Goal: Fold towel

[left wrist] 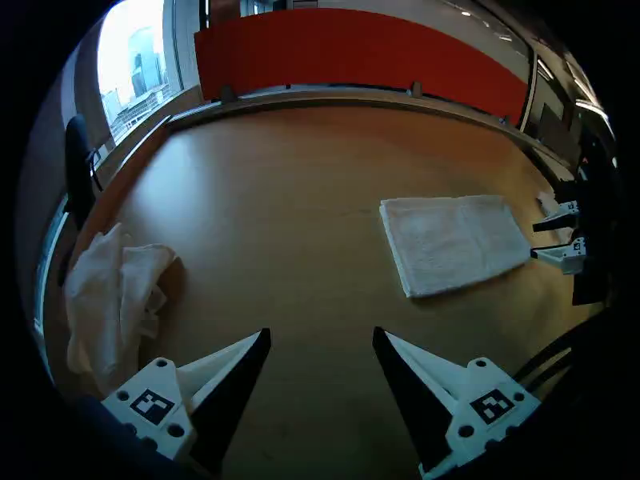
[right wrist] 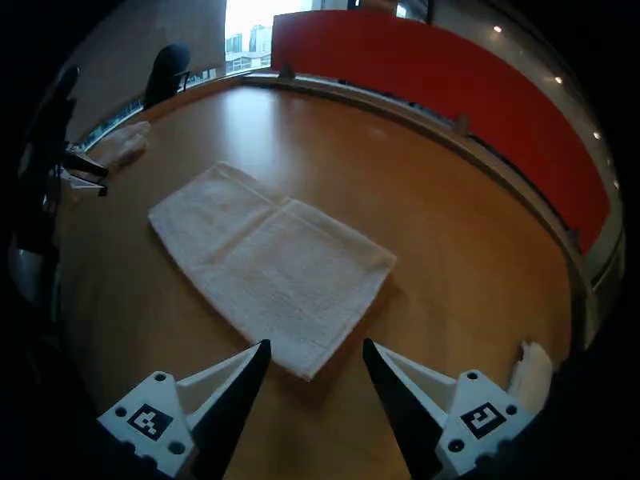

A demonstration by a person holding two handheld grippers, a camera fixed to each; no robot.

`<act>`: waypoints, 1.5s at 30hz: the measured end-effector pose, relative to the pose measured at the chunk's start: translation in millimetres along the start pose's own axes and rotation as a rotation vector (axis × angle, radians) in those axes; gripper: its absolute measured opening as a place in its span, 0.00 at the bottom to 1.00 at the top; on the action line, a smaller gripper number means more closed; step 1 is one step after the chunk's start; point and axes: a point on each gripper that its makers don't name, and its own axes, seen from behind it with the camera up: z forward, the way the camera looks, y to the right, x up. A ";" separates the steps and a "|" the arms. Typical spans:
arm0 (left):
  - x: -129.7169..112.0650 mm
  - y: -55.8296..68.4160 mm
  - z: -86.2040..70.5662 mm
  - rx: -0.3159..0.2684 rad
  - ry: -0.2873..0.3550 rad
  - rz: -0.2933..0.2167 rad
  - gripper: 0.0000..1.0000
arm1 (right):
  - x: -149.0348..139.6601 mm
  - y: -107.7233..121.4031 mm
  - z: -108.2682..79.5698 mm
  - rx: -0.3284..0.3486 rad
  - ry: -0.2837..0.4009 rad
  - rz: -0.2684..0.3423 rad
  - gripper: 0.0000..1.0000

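Evidently the towel [right wrist: 268,264] lies folded well inside the desk's [left wrist: 280,200] edges, a corner just ahead of the right gripper [right wrist: 315,346] — fingers [right wrist: 216,380] wide, empty, perhaps lined up for another fold — while the left gripper [left wrist: 322,330], equally open and empty, hovers near crumpled cloths [left wrist: 112,304].

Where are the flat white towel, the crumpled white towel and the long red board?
flat white towel [right wrist: 272,264]: right gripper view, middle of its top layer.
crumpled white towel [left wrist: 112,296]: left gripper view, middle of the heap.
long red board [left wrist: 352,48]: left gripper view, centre of its face.
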 end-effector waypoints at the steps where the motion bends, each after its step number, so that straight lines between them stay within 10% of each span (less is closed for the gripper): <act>1: 0.0 0.0 -0.3 0.000 0.000 0.000 0.95 | -2.1 -0.9 -0.1 0.004 -0.005 -0.001 0.88; 29: -3.9 -2.2 -1.3 0.001 -0.003 -0.003 0.95 | -29.3 -8.5 -0.1 0.085 -0.090 0.000 0.39; 37: -4.3 -2.0 -1.8 0.000 -0.003 -0.004 0.95 | -27.8 -8.8 1.1 0.084 -0.089 -0.002 0.05; 45: -3.0 -2.7 -2.1 0.000 0.000 -0.005 0.95 | -20.1 -7.7 -2.5 0.073 -0.069 -0.002 0.04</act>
